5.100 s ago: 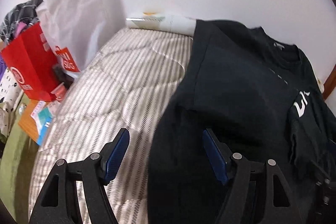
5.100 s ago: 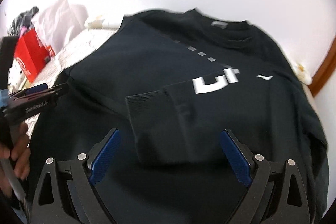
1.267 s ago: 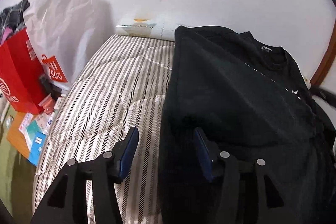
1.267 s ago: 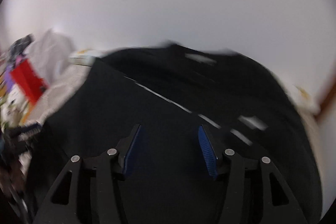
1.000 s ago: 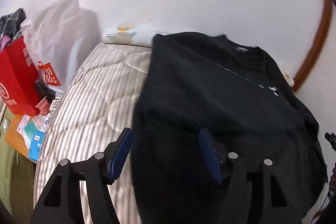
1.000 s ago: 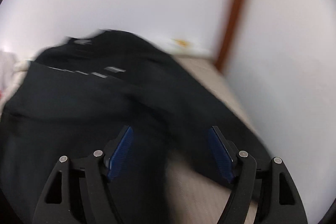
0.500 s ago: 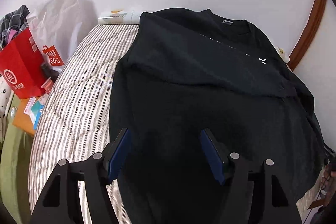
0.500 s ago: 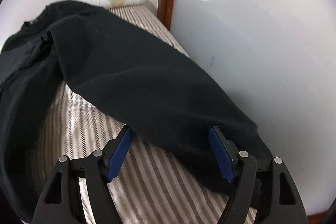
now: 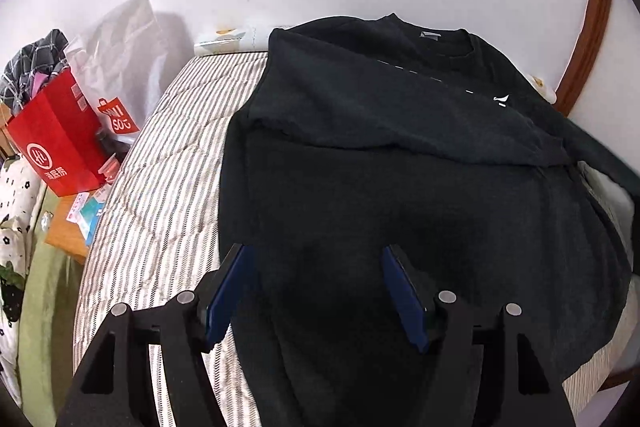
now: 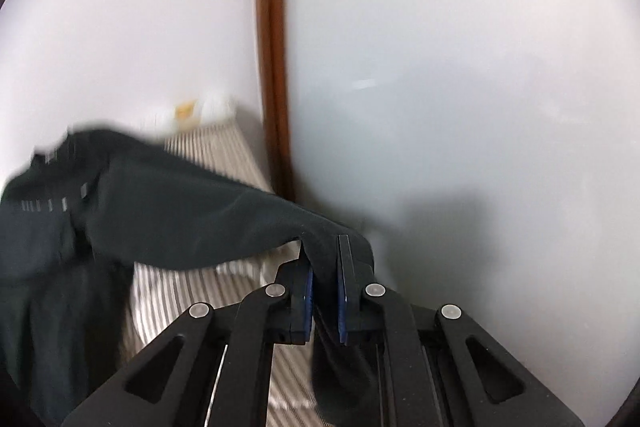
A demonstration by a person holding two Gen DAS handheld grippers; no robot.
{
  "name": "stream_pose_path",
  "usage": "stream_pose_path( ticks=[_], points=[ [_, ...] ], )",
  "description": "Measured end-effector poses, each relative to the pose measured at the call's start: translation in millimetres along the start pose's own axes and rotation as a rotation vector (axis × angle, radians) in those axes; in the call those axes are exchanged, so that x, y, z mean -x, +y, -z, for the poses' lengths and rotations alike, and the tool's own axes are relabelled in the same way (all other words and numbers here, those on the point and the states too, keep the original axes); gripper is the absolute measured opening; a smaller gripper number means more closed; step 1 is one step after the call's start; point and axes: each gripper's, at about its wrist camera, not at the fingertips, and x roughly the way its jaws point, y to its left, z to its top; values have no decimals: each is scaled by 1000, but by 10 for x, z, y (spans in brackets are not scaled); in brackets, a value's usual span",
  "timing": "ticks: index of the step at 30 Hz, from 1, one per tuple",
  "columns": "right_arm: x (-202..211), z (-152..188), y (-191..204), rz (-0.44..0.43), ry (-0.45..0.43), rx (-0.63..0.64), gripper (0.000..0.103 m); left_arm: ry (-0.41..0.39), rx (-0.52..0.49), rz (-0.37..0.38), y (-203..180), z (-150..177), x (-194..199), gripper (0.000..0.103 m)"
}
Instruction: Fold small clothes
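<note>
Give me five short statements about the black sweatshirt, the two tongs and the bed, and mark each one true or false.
1. The right tongs are shut on the sleeve of the black sweatshirt. True; they have just closed on it.
2. The left tongs grip the hem. False: they stand open above the cloth.
3. The sweatshirt lies on a striped bed cover. True.
4. The red bag sits on the sweatshirt. False: it stands beside the bed.
5. The sweatshirt is white. False: it is black.
</note>
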Motion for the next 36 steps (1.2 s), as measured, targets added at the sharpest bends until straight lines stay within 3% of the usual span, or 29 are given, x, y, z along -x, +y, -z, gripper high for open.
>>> stream_pose_path(
  ticks=[3,6,13,19,24,27,30,31,33,35,36],
  points=[
    [216,-277,118,-5,-56,-7,9,-5,0,17,58,13,1,66],
    [494,-442,491,-74,-109,28,9,-21,2,28,128,24,25,66],
    [1211,-507,1935,-266,-206,184,9,-37,13,63,360,-13,-3,66],
    [1570,-310,3238,-429,-219,323,10,-48,29,82,560,-31,-62,68],
    [1332,92,4244,-504,-127,415,12,-40,28,94,651,15,-154,69],
    [910,334,4607,-488,-46,444,12,-32,29,97,708,38,-199,69],
    [504,567,4686,-445,35,463,13,-21,51,105,780,71,-238,70],
    [338,623,4729,-435,75,461,16,-15,58,111,795,78,-259,70],
    [124,701,4742,-461,150,442,58,-3,57,122,791,85,-295,70],
    [36,739,4637,-452,196,423,69,3,51,138,756,86,-326,70],
    [29,755,4568,-472,201,413,69,4,44,149,721,86,-342,70]
  ],
)
